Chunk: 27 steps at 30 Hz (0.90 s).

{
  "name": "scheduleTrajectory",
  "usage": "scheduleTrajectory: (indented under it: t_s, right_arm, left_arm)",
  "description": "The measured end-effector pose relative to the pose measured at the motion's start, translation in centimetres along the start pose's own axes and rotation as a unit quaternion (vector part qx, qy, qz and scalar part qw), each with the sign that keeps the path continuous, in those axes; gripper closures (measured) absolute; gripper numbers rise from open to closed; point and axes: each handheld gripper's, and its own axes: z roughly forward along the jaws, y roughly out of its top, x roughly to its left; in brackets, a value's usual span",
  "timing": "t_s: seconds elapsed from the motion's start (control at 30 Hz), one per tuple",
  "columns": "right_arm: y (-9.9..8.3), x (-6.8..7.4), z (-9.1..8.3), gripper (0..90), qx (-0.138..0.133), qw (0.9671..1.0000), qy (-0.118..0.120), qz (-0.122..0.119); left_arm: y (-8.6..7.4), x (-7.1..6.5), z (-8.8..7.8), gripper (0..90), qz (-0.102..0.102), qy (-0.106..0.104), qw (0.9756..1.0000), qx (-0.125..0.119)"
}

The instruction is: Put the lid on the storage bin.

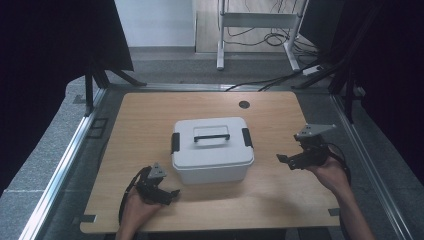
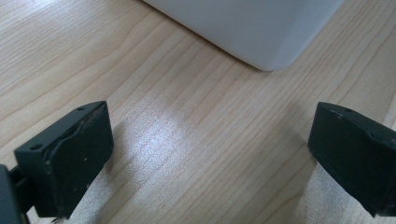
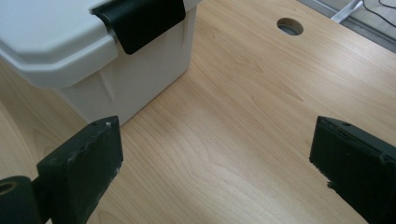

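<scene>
Pale wooden desk (image 1: 150, 115) carries a white lidded plastic box (image 1: 212, 149) with black latches and handle at its middle. Just left of its near corner my left gripper (image 2: 210, 154) hovers, jaws wide apart, empty. My right gripper (image 3: 215, 168) faces the right latch (image 3: 142, 21), jaws wide, touching nothing.

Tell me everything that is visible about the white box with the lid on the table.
The white storage box looks like plastic, rectangular with rounded corners. Its lid is on, with a black carry handle lying flat in a recess on top. A black latch sits at each short end; the latch in the right gripper view is folded down over the lid's edge. The box stands upright near the middle of the wooden table. Nothing touches it except the table.
</scene>
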Motion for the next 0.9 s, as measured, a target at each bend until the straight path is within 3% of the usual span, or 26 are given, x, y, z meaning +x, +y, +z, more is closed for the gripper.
scheduleTrajectory:
  t_s: [0.53,0.9]
  right_arm:
    - [-3.7,3.5,4.8,2.5,-0.006,0.9998,0.000,0.017]
    - [-7.1,5.1,8.7,2.9,0.007,0.9986,0.008,0.052]
  left_arm:
    - [0.0,0.0,0.0,0.3,0.000,0.001,1.0000,0.000]
    - [0.0,0.0,0.0,0.3,0.000,0.001,1.0000,0.000]
